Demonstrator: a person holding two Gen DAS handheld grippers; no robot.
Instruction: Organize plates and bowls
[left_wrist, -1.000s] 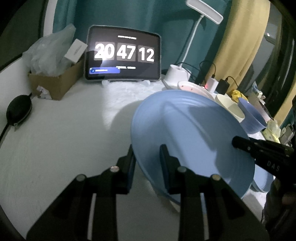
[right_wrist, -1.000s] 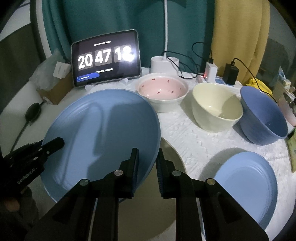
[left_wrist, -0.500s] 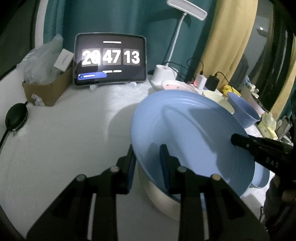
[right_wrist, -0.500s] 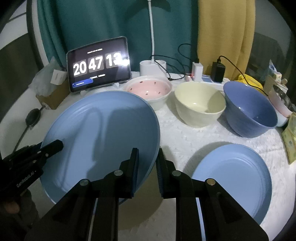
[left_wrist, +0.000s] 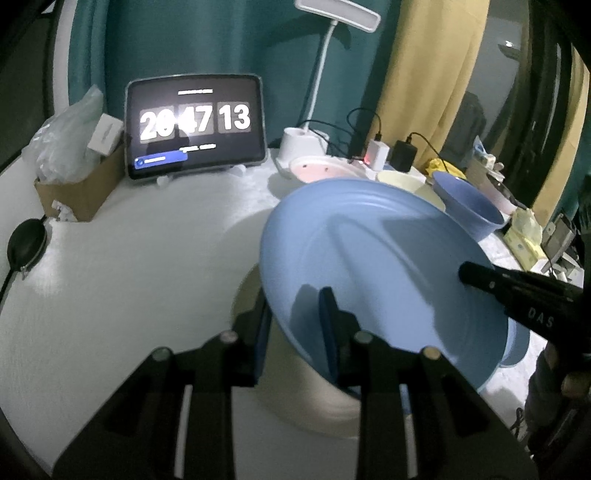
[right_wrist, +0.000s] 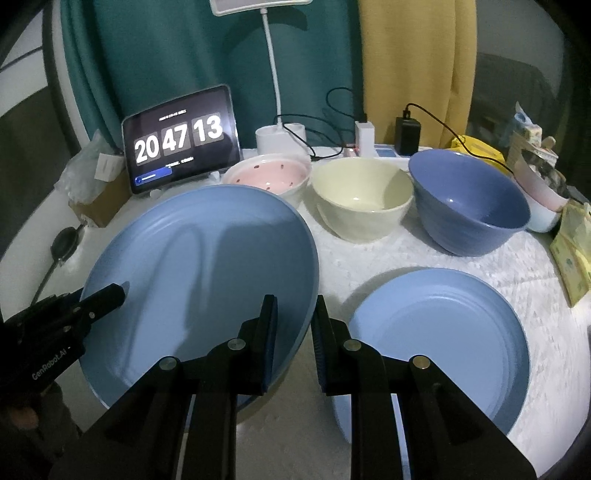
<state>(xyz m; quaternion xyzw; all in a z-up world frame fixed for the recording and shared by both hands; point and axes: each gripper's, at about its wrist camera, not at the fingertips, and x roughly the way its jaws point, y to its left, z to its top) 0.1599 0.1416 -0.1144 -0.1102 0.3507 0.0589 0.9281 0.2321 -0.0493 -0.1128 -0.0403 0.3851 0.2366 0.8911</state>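
Note:
Both grippers hold one large light-blue plate (right_wrist: 207, 266) above the table, tilted. My left gripper (left_wrist: 295, 321) is shut on its left rim; the plate (left_wrist: 380, 266) fills the right of that view. My right gripper (right_wrist: 293, 328) is shut on its right rim. A second blue plate (right_wrist: 439, 332) lies flat on the table to the right. Behind stand a pink bowl (right_wrist: 269, 175), a cream bowl (right_wrist: 362, 199) and a dark-blue bowl (right_wrist: 469, 206). A white rounded thing (left_wrist: 321, 402) shows under the held plate; I cannot tell what it is.
A tablet clock (right_wrist: 179, 138) and a white lamp base (right_wrist: 280, 138) stand at the back with chargers and cables (right_wrist: 406, 134). A cardboard box (left_wrist: 81, 184) and a black round object (left_wrist: 26, 243) sit left. Yellow packets (right_wrist: 572, 254) lie at the right edge.
The held plate has risen and shifted right toward the second plate, which now shows more fully. Both grippers keep their grip.

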